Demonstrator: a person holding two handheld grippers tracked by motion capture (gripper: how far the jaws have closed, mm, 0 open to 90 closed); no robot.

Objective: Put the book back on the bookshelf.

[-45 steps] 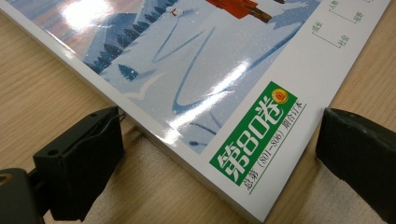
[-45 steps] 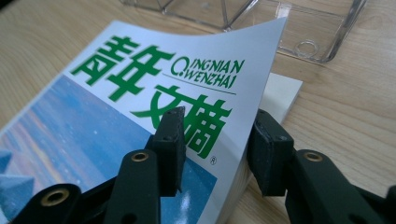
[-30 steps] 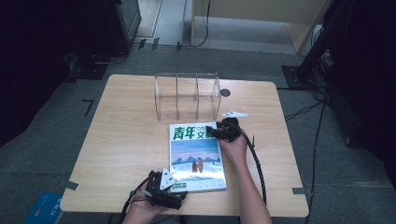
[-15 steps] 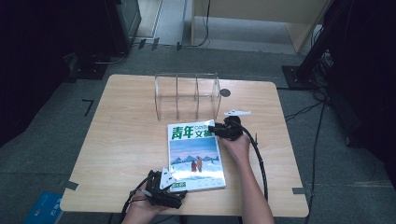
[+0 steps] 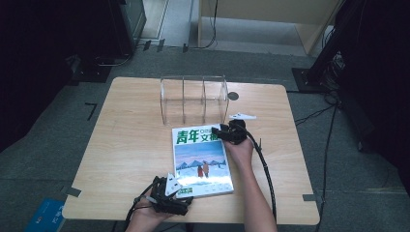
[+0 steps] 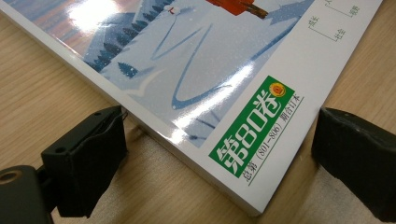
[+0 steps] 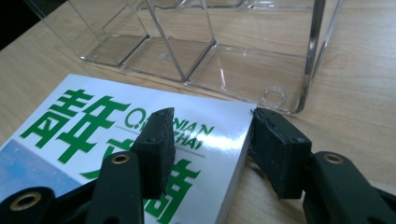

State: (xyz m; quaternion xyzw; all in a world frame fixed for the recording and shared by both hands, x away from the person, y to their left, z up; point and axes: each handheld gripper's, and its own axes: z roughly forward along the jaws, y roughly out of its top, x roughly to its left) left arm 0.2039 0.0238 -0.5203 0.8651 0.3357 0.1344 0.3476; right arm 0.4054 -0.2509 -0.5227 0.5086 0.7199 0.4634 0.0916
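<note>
A magazine (image 5: 200,159) with green characters and a snowy cover picture lies flat on the wooden table (image 5: 125,135). My left gripper (image 5: 176,186) stands open at its near left corner. In the left gripper view that corner (image 6: 187,70) sits between the wide-apart jaws (image 6: 217,140), touching neither. My right gripper (image 5: 220,134) is at the far right corner. In the right gripper view one jaw hovers over the cover (image 7: 93,140) and the other stands just off the edge, so this gripper (image 7: 212,128) straddles the corner without clamping it.
A clear plastic divider rack (image 5: 193,99) stands just behind the magazine, close to the right gripper (image 7: 210,46). A small dark disc (image 5: 233,95) lies by its right end. A blue book (image 5: 46,215) lies on the floor at the lower left.
</note>
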